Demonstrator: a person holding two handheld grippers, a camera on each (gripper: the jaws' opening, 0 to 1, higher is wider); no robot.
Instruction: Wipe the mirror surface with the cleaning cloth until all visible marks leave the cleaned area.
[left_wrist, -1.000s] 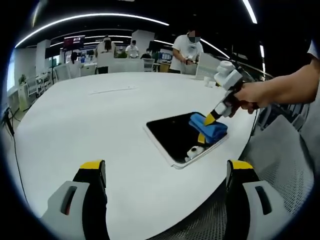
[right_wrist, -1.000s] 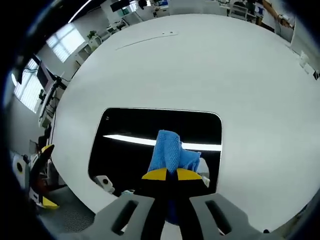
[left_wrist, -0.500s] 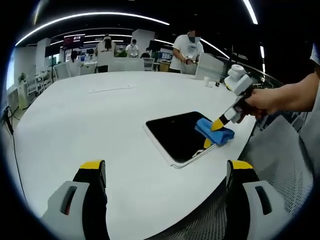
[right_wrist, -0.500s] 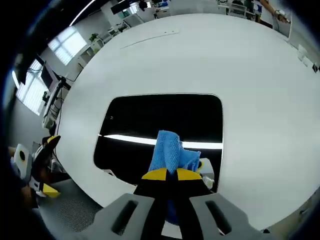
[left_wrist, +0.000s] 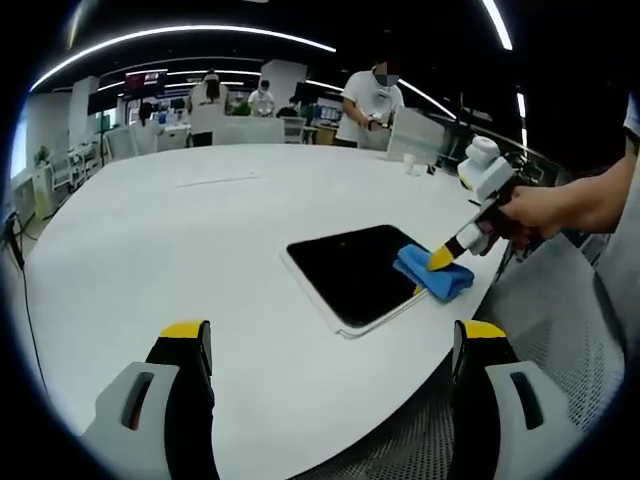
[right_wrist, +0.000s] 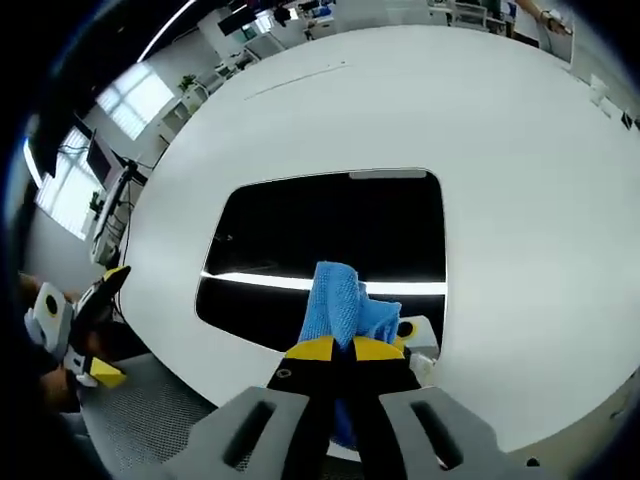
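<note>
Now right gripper (right_wrist: 335, 348), jaws clamped on blue cloth (right_wrist: 340, 305), presses it onto mirror (right_wrist: 330, 235); left gripper (left_wrist: 330, 345) jaws apart over white table (left_wrist: 150, 250).

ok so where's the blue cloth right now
The blue cloth is clamped in the right tongs, resting on the near edge of the mirror; in the left gripper view it lies at the mirror's right corner, near the table edge.

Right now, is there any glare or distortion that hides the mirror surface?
Right gripper view: a bright ceiling-light strip reflects across the mirror, just behind the blue cloth. Left gripper view: the mirror looks uniformly dark, and fisheye distortion curves the white table.
</note>
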